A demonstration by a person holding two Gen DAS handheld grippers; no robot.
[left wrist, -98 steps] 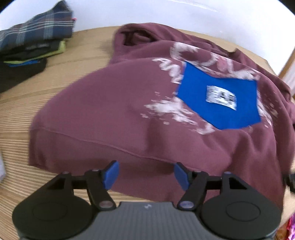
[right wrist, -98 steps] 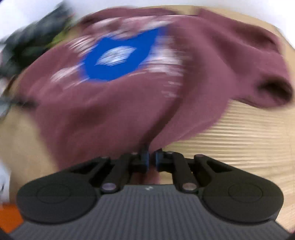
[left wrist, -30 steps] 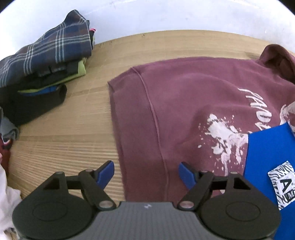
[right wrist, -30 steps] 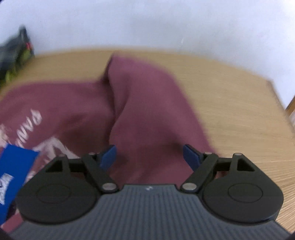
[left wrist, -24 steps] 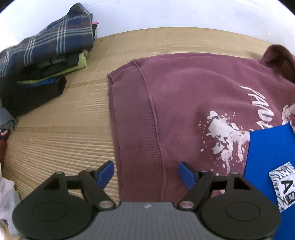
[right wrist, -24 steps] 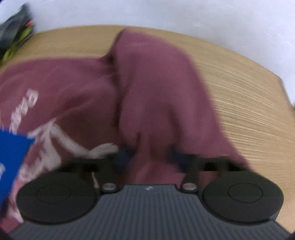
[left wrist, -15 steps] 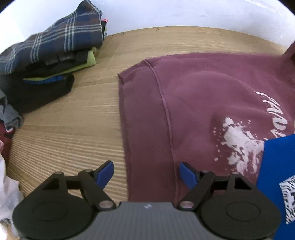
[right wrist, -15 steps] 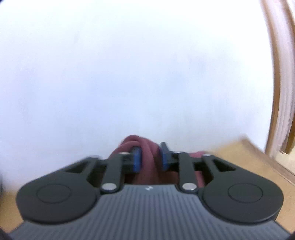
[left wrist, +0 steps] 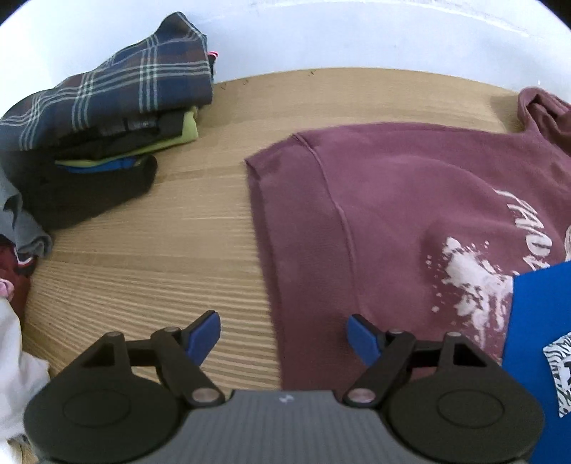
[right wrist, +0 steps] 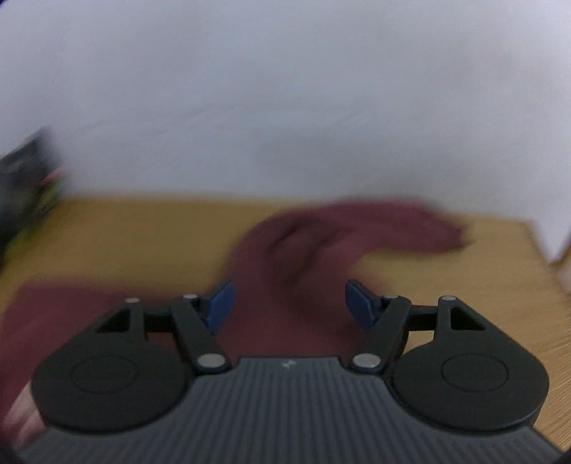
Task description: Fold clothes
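Both grippers, left (left wrist: 283,333) and right (right wrist: 288,303), stand apart and empty over the maroon sweatshirt (left wrist: 410,221), its blurred sleeve (right wrist: 357,228) apparently spread for folding.

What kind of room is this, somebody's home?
Probably a home laundry-folding spot: a light wooden table against a plain white wall, a maroon printed sweatshirt spread flat, and a stack of folded clothes topped by blue plaid.
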